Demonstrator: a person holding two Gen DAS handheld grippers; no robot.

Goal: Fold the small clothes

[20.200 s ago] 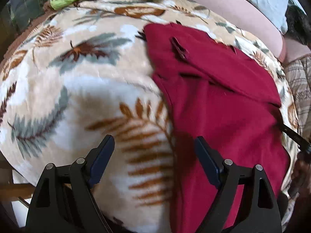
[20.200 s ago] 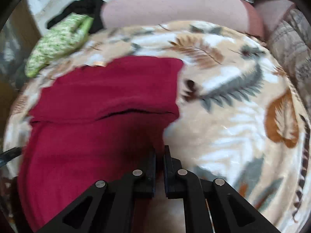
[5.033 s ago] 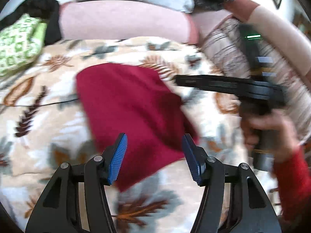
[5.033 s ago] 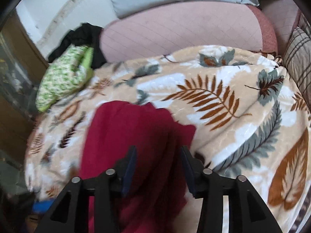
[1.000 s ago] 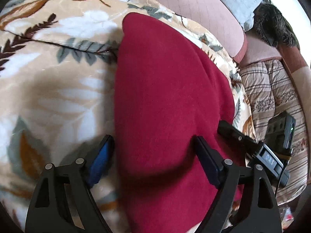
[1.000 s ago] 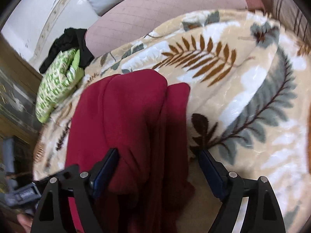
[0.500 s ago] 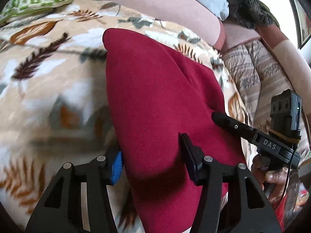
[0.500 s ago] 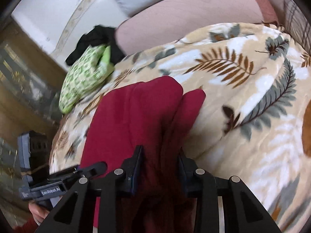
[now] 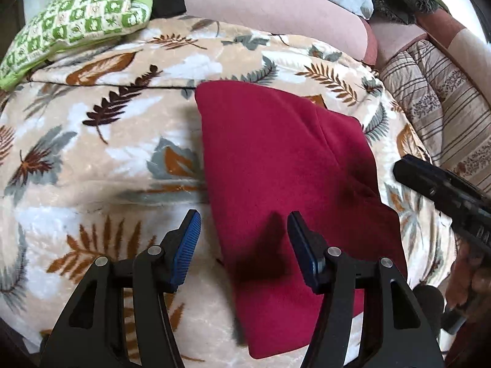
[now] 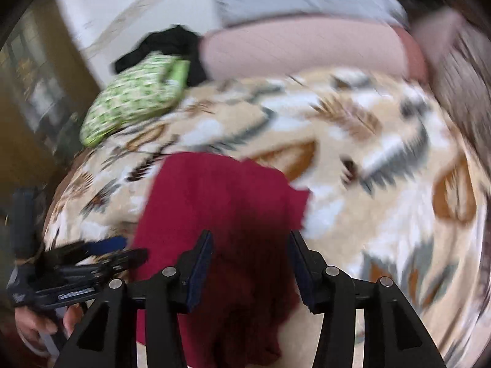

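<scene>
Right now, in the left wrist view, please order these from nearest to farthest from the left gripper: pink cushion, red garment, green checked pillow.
1. Red garment: lying under the open left gripper.
2. Green checked pillow: far left.
3. Pink cushion: at the far edge, slightly beyond the pillow.

The red garment (image 9: 285,165) looks like soft matt fleece; the leaf-print blanket (image 9: 101,141) under it is plush with a slight sheen.

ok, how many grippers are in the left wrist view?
2. The left gripper sits at bottom centre, jaws open over the near edge of the folded red garment. The right gripper enters from the right edge, only partly in view.
</scene>
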